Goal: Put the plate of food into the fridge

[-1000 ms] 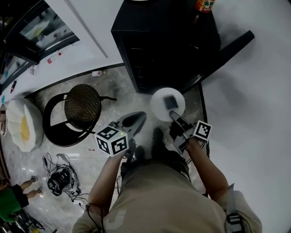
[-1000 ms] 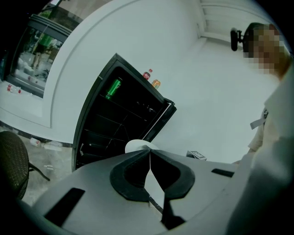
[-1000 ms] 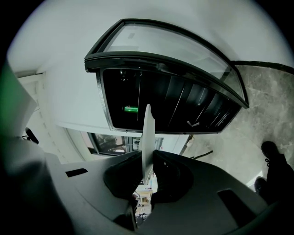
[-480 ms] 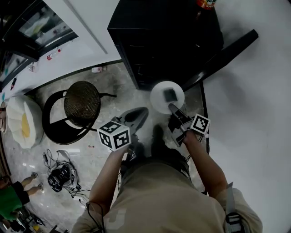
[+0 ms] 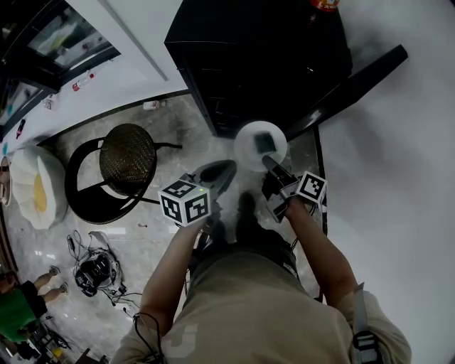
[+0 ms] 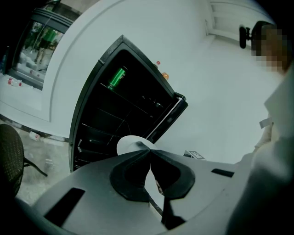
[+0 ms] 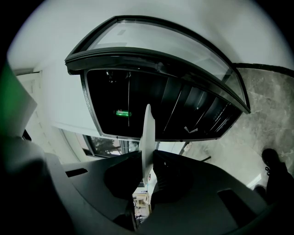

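A white plate (image 5: 250, 149) carrying a dark piece of food (image 5: 264, 141) hangs level just in front of the open black fridge (image 5: 256, 64). My right gripper (image 5: 269, 163) is shut on the plate's near rim. In the right gripper view the plate (image 7: 147, 133) shows edge-on between the jaws of that gripper (image 7: 147, 161), with the fridge's dark shelves (image 7: 183, 110) beyond. To the plate's left, my left gripper (image 5: 225, 171) is shut and holds nothing. Past the tips of the left gripper (image 6: 149, 153) the plate (image 6: 128, 146) shows in the left gripper view.
The fridge door (image 5: 348, 89) stands open to the right. A green can (image 6: 116, 78) lies on an upper shelf. A jar (image 5: 323, 5) stands on the fridge top. A round woven stool (image 5: 128, 160), a white cushion (image 5: 32, 195) and cables (image 5: 92, 274) are on the floor at left.
The right gripper has carried the plate a little closer to the fridge. The left gripper has drifted right and forward, still shut.
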`<action>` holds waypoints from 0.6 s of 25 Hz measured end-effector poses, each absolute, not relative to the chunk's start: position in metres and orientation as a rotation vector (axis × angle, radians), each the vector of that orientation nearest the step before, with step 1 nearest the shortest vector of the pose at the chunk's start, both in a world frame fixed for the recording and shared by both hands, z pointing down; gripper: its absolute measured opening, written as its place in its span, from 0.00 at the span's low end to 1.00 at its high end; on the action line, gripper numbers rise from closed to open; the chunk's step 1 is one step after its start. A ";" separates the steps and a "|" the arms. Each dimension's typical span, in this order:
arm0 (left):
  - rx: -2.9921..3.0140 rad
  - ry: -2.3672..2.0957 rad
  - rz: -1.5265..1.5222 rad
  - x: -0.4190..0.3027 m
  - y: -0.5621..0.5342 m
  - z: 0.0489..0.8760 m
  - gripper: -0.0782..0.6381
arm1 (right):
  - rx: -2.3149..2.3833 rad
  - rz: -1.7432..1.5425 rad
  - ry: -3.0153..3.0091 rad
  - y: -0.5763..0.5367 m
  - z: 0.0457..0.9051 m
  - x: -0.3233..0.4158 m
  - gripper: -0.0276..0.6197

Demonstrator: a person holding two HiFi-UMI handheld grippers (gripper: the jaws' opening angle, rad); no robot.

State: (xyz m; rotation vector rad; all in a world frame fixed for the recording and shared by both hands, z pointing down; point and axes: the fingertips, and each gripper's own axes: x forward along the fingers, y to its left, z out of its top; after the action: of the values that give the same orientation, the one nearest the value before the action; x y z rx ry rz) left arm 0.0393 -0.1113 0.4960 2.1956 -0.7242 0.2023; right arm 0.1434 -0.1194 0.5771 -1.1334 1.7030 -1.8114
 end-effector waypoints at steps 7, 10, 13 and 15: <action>2.190 -0.741 0.224 0.038 -0.115 0.501 0.13 | -1.138 -1.802 1.697 -0.132 0.586 0.147 0.11; 2.189 -0.757 0.239 0.035 -0.118 0.507 0.13 | -1.145 -1.800 1.688 -0.139 0.592 0.147 0.11; 2.184 -0.771 0.245 0.034 -0.120 0.509 0.13 | -1.137 -1.797 1.714 -0.144 0.594 0.147 0.11; 2.182 -0.777 0.257 0.034 -0.123 0.513 0.13 | -1.136 -1.798 1.723 -0.149 0.595 0.147 0.11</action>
State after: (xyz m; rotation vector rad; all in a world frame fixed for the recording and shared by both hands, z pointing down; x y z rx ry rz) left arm 0.0338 -0.1225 0.5131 2.1822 -0.7773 0.2569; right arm 0.1473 -0.1486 0.5954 -1.1359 1.7225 -1.7978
